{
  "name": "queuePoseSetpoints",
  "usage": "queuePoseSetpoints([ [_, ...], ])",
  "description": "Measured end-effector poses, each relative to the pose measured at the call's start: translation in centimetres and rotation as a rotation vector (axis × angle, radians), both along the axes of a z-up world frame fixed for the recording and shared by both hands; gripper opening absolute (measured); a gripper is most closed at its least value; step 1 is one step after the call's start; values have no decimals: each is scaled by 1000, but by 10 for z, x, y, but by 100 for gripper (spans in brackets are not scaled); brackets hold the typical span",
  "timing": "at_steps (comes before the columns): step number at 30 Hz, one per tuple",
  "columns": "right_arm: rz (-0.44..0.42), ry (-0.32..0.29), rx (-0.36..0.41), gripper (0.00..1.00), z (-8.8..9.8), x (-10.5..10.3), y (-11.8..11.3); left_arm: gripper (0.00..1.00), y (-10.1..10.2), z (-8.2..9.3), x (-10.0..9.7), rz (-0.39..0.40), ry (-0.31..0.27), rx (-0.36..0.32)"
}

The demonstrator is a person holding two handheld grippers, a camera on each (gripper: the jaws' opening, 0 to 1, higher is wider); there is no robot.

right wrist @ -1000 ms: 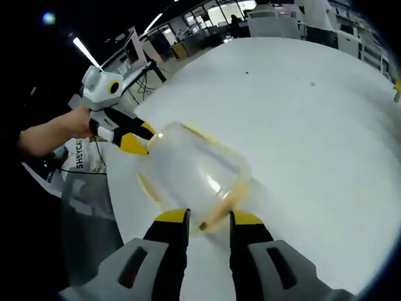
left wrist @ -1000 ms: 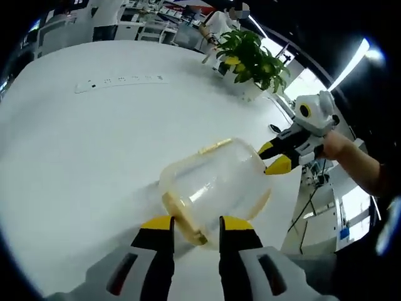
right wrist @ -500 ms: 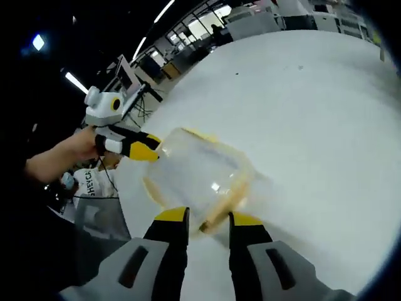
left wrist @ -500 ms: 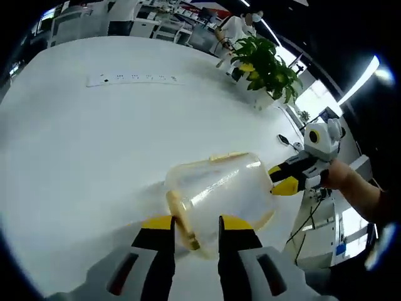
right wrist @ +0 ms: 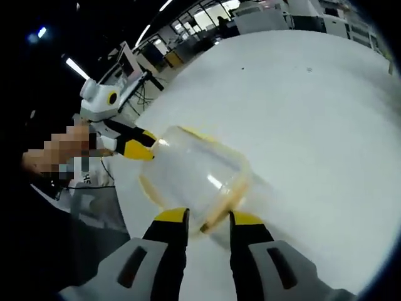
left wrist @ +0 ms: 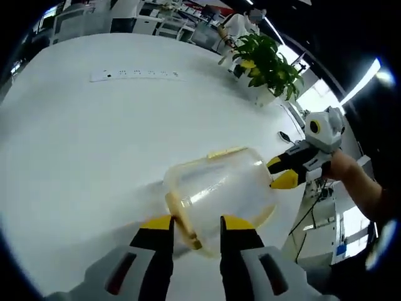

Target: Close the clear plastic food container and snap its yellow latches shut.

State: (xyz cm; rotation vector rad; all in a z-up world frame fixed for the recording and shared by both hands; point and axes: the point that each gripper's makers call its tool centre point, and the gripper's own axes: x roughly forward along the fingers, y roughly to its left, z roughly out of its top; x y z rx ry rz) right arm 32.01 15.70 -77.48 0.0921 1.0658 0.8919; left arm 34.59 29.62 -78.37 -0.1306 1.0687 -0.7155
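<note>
My left gripper (left wrist: 195, 224) has its jaws standing a little apart, and a yellow latch (left wrist: 183, 221) on the near rim of the clear container (left wrist: 219, 191) sits in the gap between them; I cannot tell whether they are pressing it. My right gripper (right wrist: 209, 219) is set the same way at the opposite side, its jaws slightly spread with another yellow latch (right wrist: 224, 200) lying between the tips, and again the grip itself is unclear.

The container lies tipped on the white bench (left wrist: 81, 138), close to its edge, held between my two tools. In the left gripper view my right gripper (left wrist: 283, 172) comes in from the right and touches the container's far side, a hand (left wrist: 341, 168) behind it. In the right gripper view my left gripper (right wrist: 139, 143) meets the container from the left.

Farther off on the bench, in the left gripper view, lie a white power strip (left wrist: 135, 74) and a leafy potted plant (left wrist: 266, 59), both well apart from the container.
</note>
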Motion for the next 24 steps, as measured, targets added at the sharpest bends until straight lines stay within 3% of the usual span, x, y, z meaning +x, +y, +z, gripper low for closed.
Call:
queuePoseSetpoints([
  [8,101,-98,-113,26,2,3,0,23,1,2,2,-9,-63,8],
  [10,105,-116,-122,27,2,4,0,23,1,4,4,-37,-110,31],
  [13,145,-196,-153,28,3,6,-1,23,1,7,5,-77,-177,82],
  [14,176,-245,-169,29,5,7,-1,24,1,8,7,-103,-210,110],
  [18,186,-284,-180,30,5,7,0,25,-1,17,11,-202,-353,234],
  [20,213,-323,-197,31,7,10,0,23,-6,21,9,-330,-440,298],
  [22,251,-363,-235,28,8,15,-2,20,-11,21,4,-388,-451,323],
  [24,279,-387,-244,25,10,17,-1,21,-21,23,2,-428,-467,290],
])
